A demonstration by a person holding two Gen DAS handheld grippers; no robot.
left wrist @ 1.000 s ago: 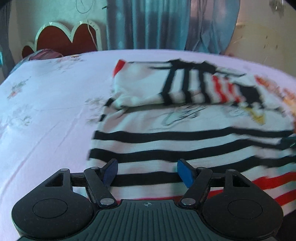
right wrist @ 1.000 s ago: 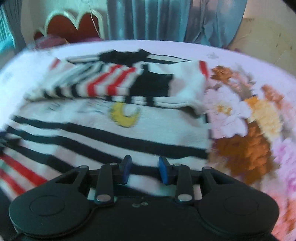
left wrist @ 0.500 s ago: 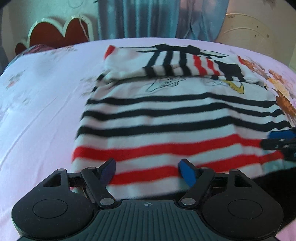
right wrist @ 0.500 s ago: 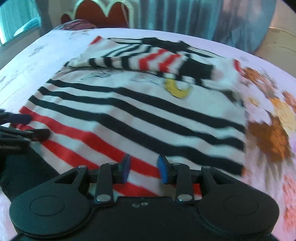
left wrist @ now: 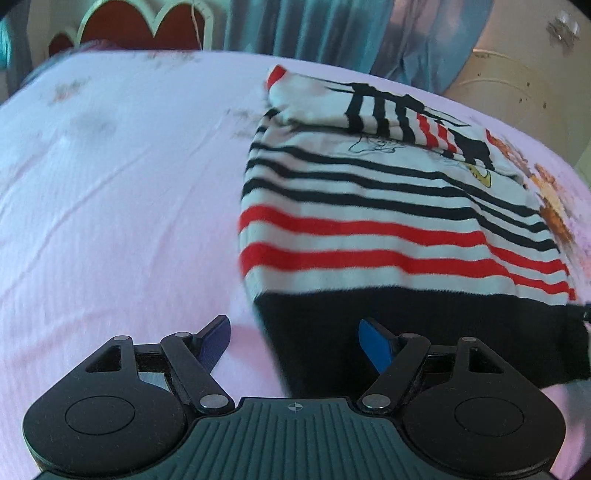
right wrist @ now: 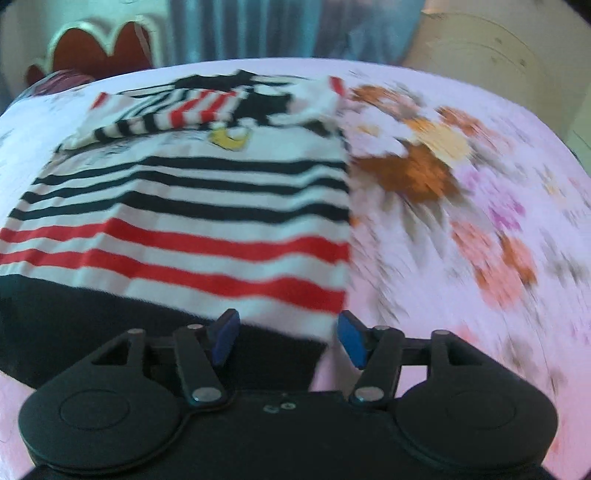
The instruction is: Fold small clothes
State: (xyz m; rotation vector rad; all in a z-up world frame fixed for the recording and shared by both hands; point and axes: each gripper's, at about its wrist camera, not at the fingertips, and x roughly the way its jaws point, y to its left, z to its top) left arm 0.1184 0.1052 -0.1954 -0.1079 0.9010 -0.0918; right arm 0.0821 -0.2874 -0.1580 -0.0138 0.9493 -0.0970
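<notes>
Lying flat on the pink bedsheet (left wrist: 110, 192) is a striped shirt (left wrist: 369, 221), sleeves folded across the top, black hem nearest both cams. L gripper (left wrist: 294, 345) is hovering at the hem's left corner w/ jaws spread wide, gripping nothing; corner edge is sitting between the fingers. R gripper (right wrist: 284, 338) is sitting over the hem's right corner, jaws also wide apart & empty. Shirt (right wrist: 184, 229) is bordering the floral print (right wrist: 417, 166) on the sheet's right side. Red headboard (left wrist: 136, 29) & blue curtain (left wrist: 314, 29) are showing behind the bed.
</notes>
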